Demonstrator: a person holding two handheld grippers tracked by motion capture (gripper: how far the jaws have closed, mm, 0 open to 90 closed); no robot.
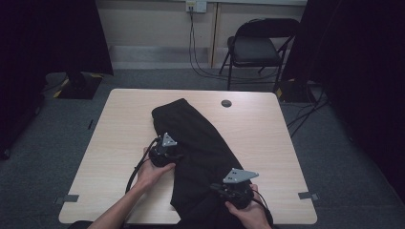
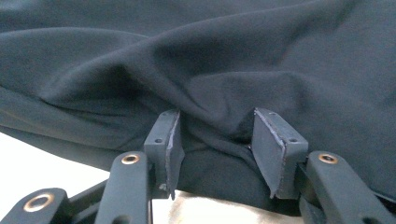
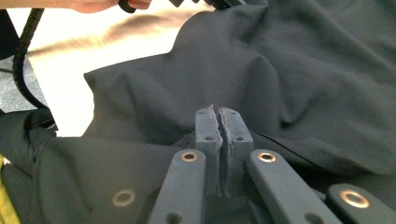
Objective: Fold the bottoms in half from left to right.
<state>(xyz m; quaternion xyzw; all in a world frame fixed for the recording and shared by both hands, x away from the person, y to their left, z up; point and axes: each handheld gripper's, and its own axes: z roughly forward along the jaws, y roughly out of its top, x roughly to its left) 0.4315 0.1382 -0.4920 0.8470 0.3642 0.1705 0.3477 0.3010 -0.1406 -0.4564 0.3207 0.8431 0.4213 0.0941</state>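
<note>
1. Black garment (image 1: 196,152): soft, matte cloth in rounded folds, lying slantwise across the middle of the table (image 1: 258,133), from far centre to the near edge; near end cut off at the bottom of the high view; kind of garment hard to make out.
2. Left gripper (image 2: 215,142): at the garment's left edge; jaws apart, a ridge of cloth bulging between the flat grey pads (image 2: 267,149); contact of pads with cloth not clear. Same gripper (image 1: 163,153) in the high view, jaw tips lost against the dark cloth.
3. Right gripper (image 3: 218,135): jaws together, frayed pad edges meeting; thin fold of cloth apparently pinched, mostly hidden behind the pads. Same gripper (image 1: 234,191) near the table's front edge, over the garment.
4. Table: pale wood-grain top, rounded corners, small round grommet (image 1: 226,103) beyond the garment.
</note>
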